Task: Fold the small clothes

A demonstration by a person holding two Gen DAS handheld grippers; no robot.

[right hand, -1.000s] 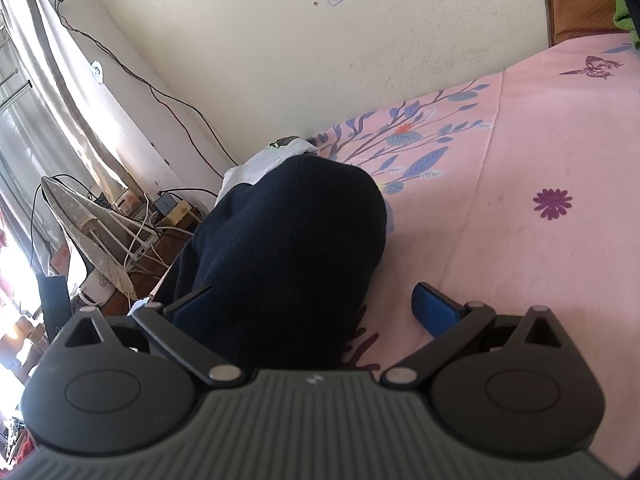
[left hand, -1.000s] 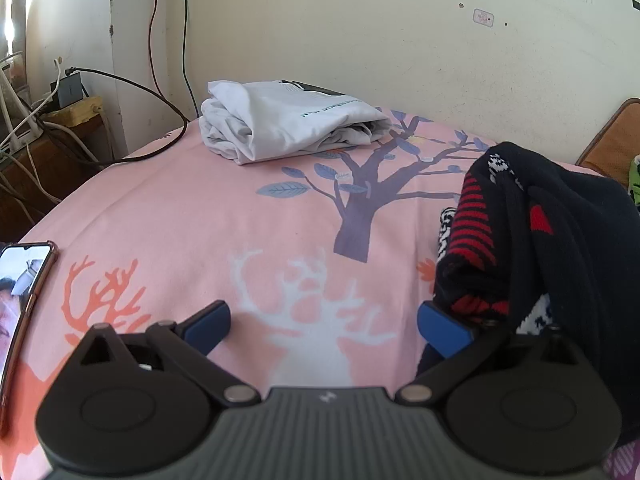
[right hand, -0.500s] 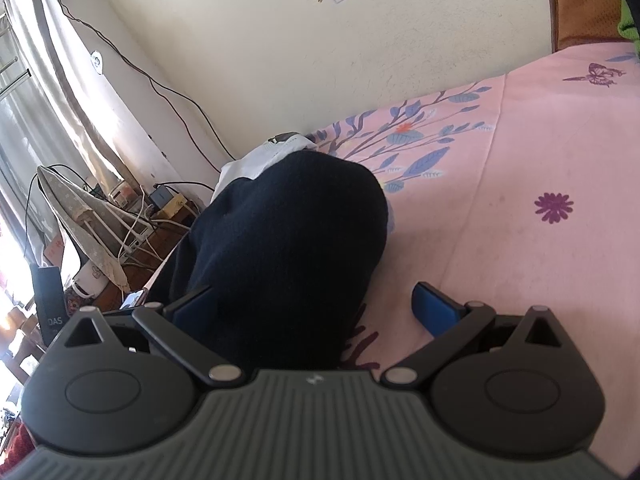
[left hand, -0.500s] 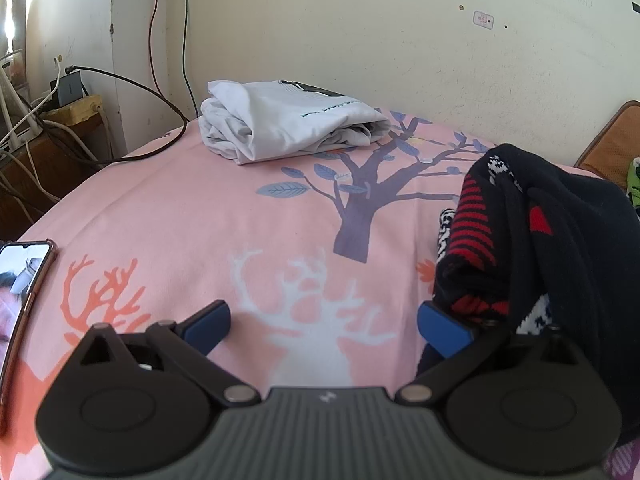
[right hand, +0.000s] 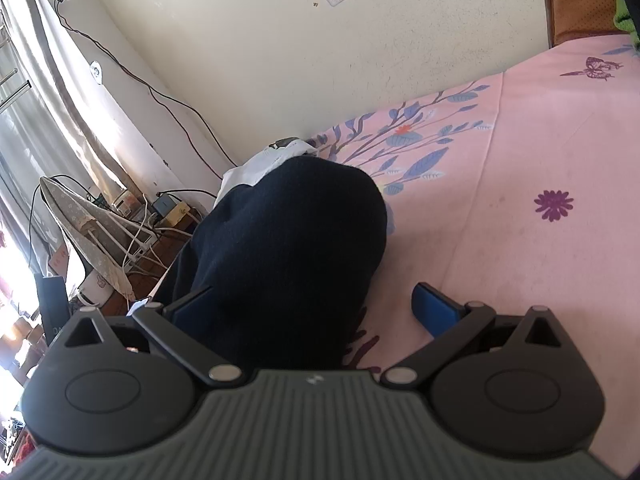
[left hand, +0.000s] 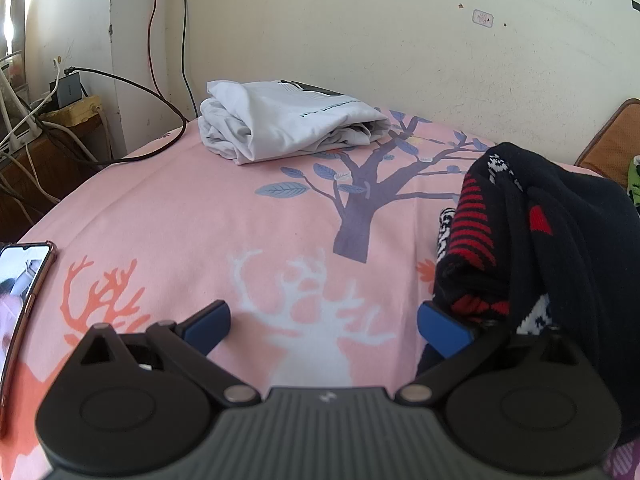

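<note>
Surface: a bed covered by a pink sheet (left hand: 200, 208) printed with a tree and deer; it carries everything here.
Task garment: a dark navy knitted jumper with red and white pattern (left hand: 532, 240) is heaped near the bed's right edge in the left wrist view, bunched up, not spread flat; it looks like the piece to be folded next.
Left tongs (left hand: 324, 320): spread wide and empty, low over the sheet; the right blue finger is just beside the jumper's hem, whether touching I cannot tell. Probably placed to take that edge.
Right tongs (right hand: 312, 308): spread wide, with the jumper's dark bulk (right hand: 288, 256) lying between the fingers and hiding most of the left one; nothing is clamped.
Finished piece: a folded pale grey T-shirt (left hand: 288, 124) sits by the far edge against the wall, well apart, likely set aside to keep the middle free.
Other: a phone with a lit screen (left hand: 20, 280) lies at the left edge.
</note>
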